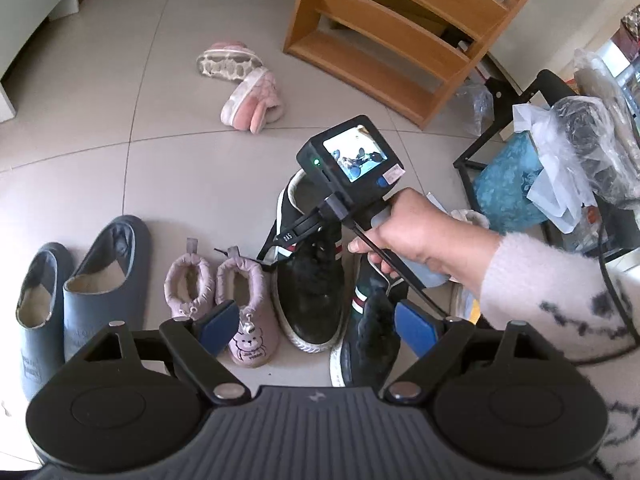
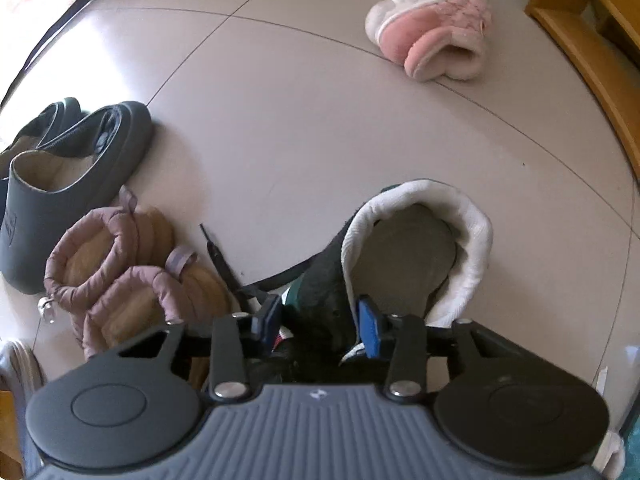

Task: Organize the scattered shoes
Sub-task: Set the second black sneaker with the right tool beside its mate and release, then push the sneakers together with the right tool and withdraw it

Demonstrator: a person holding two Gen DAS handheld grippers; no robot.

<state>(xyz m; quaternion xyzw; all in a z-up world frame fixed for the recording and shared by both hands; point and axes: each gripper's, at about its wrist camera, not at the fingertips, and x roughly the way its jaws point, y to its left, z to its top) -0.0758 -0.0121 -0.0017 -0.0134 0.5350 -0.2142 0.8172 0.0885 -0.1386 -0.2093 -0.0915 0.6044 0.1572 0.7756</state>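
Lying at far left: a pair of grey slippers (image 1: 80, 280) is being shown side by side on the tiled floor (image 1: 160, 168).
Lilac boots: the small padded pair (image 1: 224, 292) is being seen just right of the slippers, with a bear print on one toe.
Left gripper: the left gripper (image 1: 316, 328) is being held above the row with its blue fingers (image 1: 218, 326) spread wide and nothing between them.
Black sneakers: one black sneaker (image 1: 310, 280) is being shown upright beside the lilac boots, and its mate (image 1: 368, 340) just right of it.
Right gripper: the right gripper (image 2: 318, 326) is being pointed down into the upright sneaker (image 2: 400, 240); its fingers (image 2: 368, 326) are being drawn partly together on either side of the dark tongue, though firm contact cannot be told.
Right hand: the hand (image 1: 404, 236) is being wrapped round the handle.
Pink shoes: a pink pair (image 1: 244, 84) is being left tipped over, well apart from the row, near the wooden shelf (image 1: 392, 40).
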